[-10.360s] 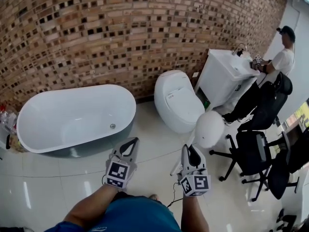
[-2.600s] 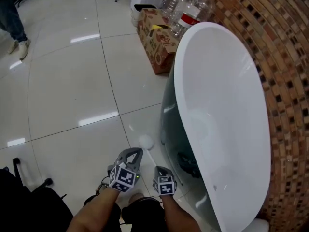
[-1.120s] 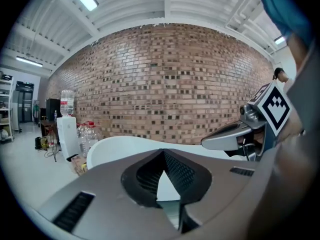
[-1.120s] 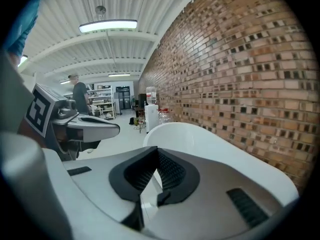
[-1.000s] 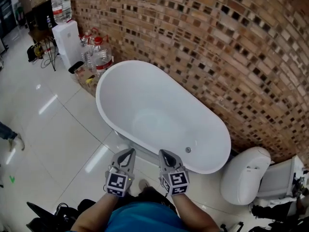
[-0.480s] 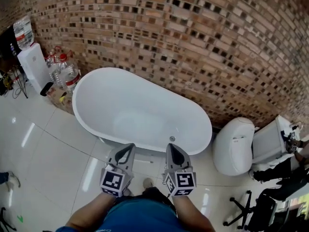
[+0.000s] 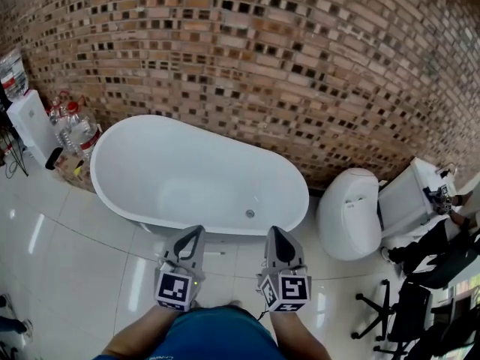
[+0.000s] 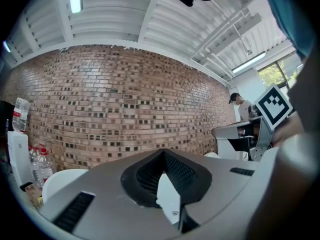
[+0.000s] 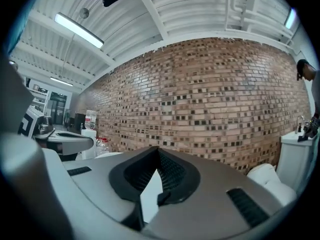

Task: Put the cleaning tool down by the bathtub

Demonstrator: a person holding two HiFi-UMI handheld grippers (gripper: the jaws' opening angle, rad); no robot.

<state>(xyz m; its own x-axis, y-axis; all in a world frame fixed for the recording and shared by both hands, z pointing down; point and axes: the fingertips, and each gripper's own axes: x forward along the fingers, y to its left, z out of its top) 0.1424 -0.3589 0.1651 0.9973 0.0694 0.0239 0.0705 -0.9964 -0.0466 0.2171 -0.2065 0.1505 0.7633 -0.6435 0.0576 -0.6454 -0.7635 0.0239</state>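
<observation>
White bathtub [image 7: 196, 177] sits just ahead of your left gripper [image 7: 195, 232] and right gripper [image 7: 275, 232], both closed empty, while what may be the cleaning tool [image 7: 214, 253] lies crosswise between them.

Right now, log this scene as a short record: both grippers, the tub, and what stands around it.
left gripper: shut, empty, over the floor before the tub
right gripper: shut, empty, beside the left one
bathtub: white, oval, nothing inside, against the brick wall
toilet: white, lid down, right of the tub
water bottles: at the tub's left end
cleaning tool: in neither gripper; perhaps the thin pale streak on the floor by the tub
</observation>
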